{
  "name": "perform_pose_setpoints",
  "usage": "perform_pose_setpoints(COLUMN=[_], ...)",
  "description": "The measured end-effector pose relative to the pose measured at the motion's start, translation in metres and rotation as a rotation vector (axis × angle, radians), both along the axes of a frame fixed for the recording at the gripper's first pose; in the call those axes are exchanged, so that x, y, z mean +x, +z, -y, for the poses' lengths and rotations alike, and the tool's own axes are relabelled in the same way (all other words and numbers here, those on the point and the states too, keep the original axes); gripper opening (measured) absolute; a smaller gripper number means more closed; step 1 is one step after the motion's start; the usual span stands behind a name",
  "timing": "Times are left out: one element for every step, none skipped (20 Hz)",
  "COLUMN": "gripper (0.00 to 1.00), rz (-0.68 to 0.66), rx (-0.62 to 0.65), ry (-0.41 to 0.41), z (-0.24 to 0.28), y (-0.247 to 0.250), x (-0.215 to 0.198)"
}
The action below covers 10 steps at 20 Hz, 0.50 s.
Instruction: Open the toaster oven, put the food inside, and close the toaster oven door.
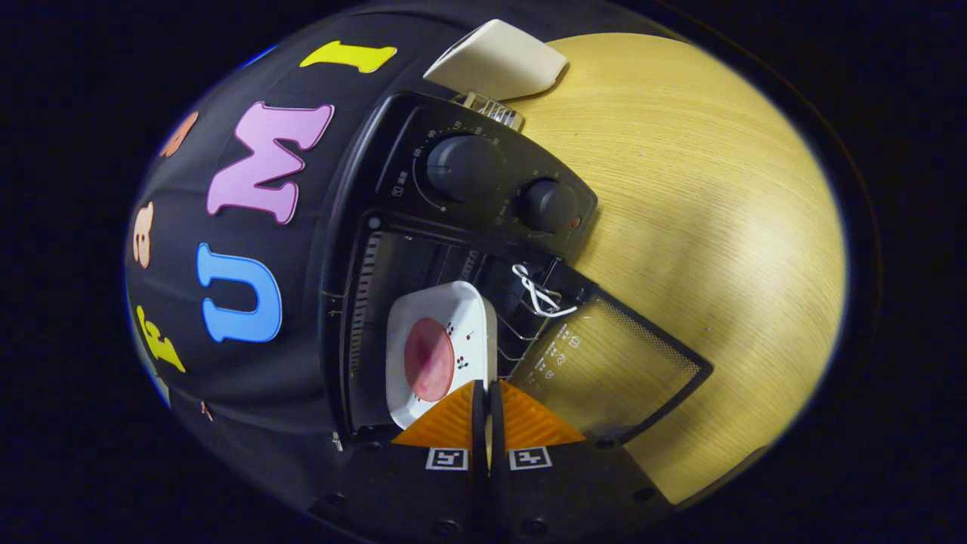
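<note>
The hand-held gripper (484,393) is nearly closed, pinching the rim of the plate (446,317), which carries the food (428,359) partway into the open oven (423,249). Judged risk: the tilted plate snags the rack (521,325), or the food slides off

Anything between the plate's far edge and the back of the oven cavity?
Gripper view: nothing visible. The jaws of the gripper pinch the white plate's near rim; beyond it the toaster oven cavity looks bare, though dark.
</note>
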State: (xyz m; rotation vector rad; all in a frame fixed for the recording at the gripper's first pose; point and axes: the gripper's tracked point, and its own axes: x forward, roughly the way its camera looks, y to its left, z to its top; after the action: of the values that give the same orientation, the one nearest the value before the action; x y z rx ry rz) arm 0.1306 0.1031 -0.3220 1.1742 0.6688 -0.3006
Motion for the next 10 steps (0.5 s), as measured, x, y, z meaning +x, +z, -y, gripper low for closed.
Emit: perform_pose_setpoints(gripper=[0.05, 0.05, 0.05, 0.05, 0.05, 0.05, 0.05, 0.05, 0.05, 0.05], rz=[0.006, 0.020, 0.031, 0.035, 0.033, 0.037, 0.041, 0.049, 0.056, 0.060], rx=[0.006, 0.007, 0.013, 0.019, 0.024, 0.027, 0.026, 0.025, 0.020, 0.012], ry=[-0.021, -0.043, -0.063, -0.081, -0.097, -0.109, -0.114, -0.111, -0.100, -0.088], z=[-0.001, -0.003, -0.004, -0.006, -0.007, -0.009, -0.011, -0.014, -0.018, -0.020], y=[-0.002, -0.002, -0.002, -0.004, -0.007, -0.007, -0.007, -0.006, -0.006, -0.006], x=[0.008, 0.013, 0.021, 0.029, 0.036, 0.042, 0.047, 0.050, 0.054, 0.054])
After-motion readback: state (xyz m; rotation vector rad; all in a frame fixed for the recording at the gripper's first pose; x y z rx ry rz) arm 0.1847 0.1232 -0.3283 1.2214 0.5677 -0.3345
